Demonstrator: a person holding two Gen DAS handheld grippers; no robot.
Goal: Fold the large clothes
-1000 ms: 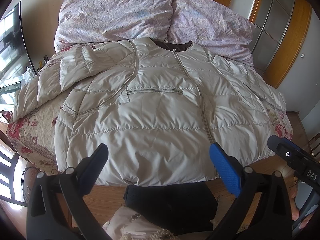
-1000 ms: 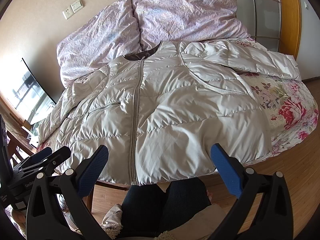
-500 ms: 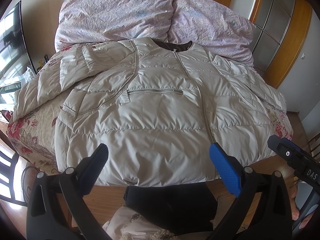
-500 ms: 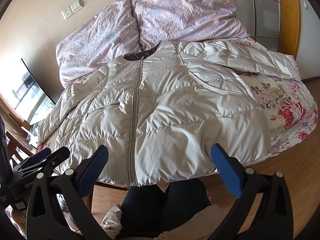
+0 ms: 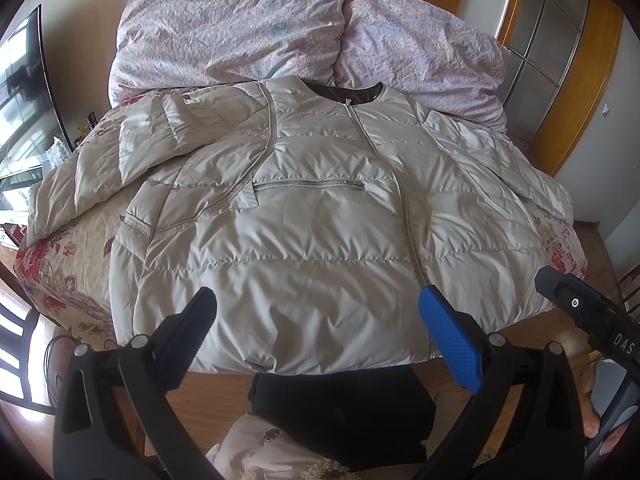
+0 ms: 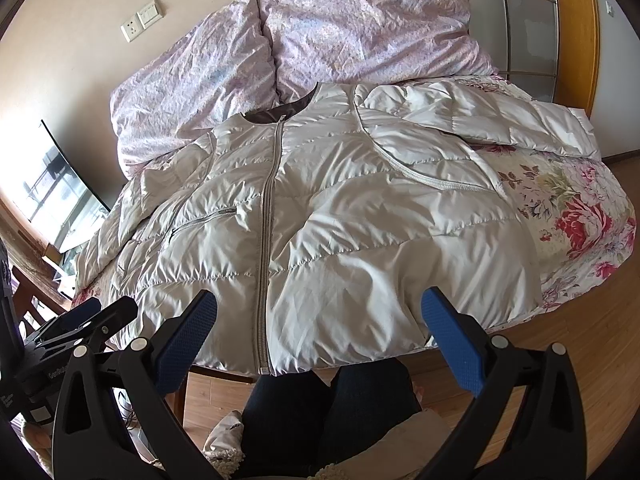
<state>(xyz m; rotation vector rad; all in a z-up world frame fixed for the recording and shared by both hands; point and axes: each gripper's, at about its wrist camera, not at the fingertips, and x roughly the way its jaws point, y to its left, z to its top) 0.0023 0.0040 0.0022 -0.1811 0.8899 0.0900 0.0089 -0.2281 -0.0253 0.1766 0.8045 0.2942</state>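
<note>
A large pale quilted puffer jacket lies front up and zipped on the bed, its collar toward the pillows and its hem hanging over the near edge. One sleeve stretches out to the left, the other to the right. My left gripper hovers open above the hem, left of the zip, with nothing between its fingers. In the right wrist view the jacket fills the middle. My right gripper stands open over the hem, right of the zip, and holds nothing.
The bed has a floral cover and two lilac pillows at its head. The person's dark trousers are just below the hem. A dark screen stands at the left. Wooden floor lies to the right.
Both grippers have eased very slightly; the jacket and the open jaws look the same.
</note>
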